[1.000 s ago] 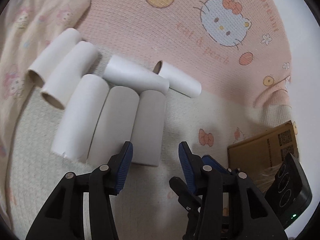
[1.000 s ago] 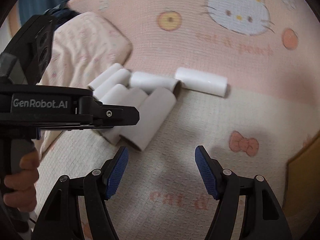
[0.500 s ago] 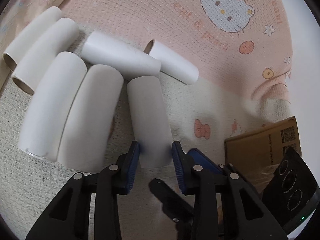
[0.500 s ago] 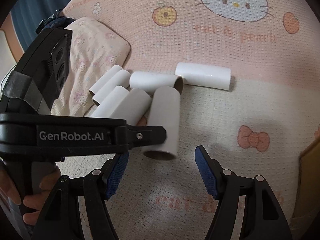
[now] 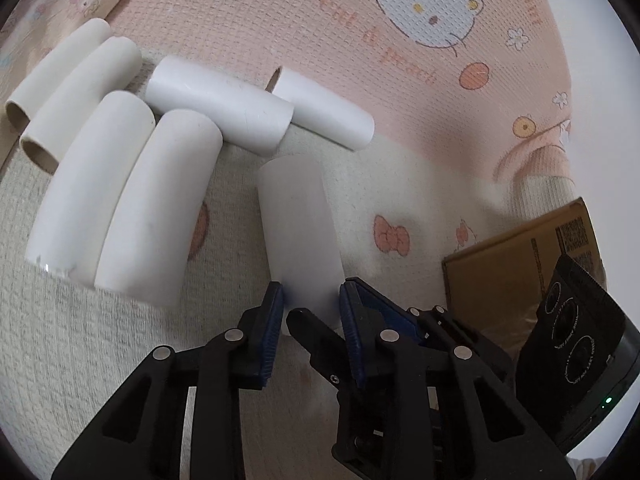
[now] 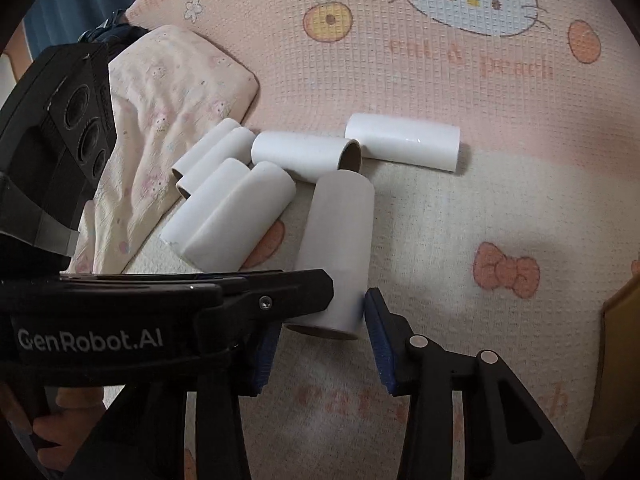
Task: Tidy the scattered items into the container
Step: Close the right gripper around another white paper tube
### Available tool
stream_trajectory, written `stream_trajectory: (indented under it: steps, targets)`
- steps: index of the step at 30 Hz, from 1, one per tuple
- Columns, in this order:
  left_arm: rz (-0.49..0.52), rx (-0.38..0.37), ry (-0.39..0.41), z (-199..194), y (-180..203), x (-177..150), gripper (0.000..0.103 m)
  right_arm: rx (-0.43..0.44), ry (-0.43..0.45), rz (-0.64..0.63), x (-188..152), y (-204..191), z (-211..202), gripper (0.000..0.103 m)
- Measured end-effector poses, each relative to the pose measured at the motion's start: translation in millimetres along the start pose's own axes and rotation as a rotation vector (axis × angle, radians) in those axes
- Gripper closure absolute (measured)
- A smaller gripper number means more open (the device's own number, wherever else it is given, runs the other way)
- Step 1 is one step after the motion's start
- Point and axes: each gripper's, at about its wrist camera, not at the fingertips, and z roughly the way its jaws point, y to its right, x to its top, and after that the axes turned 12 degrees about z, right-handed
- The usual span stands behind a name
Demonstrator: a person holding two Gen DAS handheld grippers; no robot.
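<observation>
- Because your left gripper (image 5: 311, 304) is clamped on the near end of the white cardboard tube (image 5: 298, 224), that tube points straight away from you along the finger line, its far end close to the crosswise tubes.
- Its long axis runs forward; the blue pads (image 5: 273, 312) press its two sides, and the open end shows brown inside in the right wrist view.
- Your right gripper (image 6: 318, 348) stands spread wide and holds nothing; its fingers flank that same near end from just below, crossing under the left tool, so the two are crowded together.
- To the left lie the six other white cardboard tubes (image 5: 160, 208), four side by side and two across the back; the held one sits apart from them with a gap.
- The brown cardboard box (image 5: 516, 268), likely your container, lies to the right at the edge of the pink cat-print blanket (image 5: 400, 100).
- Judging from this, swing right: open blanket lies between tube and box, but the right tool sits in that path and should clear first.
</observation>
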Motion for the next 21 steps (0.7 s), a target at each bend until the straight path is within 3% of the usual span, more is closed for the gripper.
stream_trajectory:
  steps: [9, 21]
  targets:
    - [0.077, 0.026, -0.033, -12.5, 19.2, -30.6, 0.072, -0.052, -0.079, -0.007, -28.5, -5.2, -23.3, 0.064]
    - [0.030, 0.037, -0.033, -13.0, 15.5, -32.4, 0.071, -0.027, -0.173, 0.045, -49.0, 6.6, -46.9, 0.064]
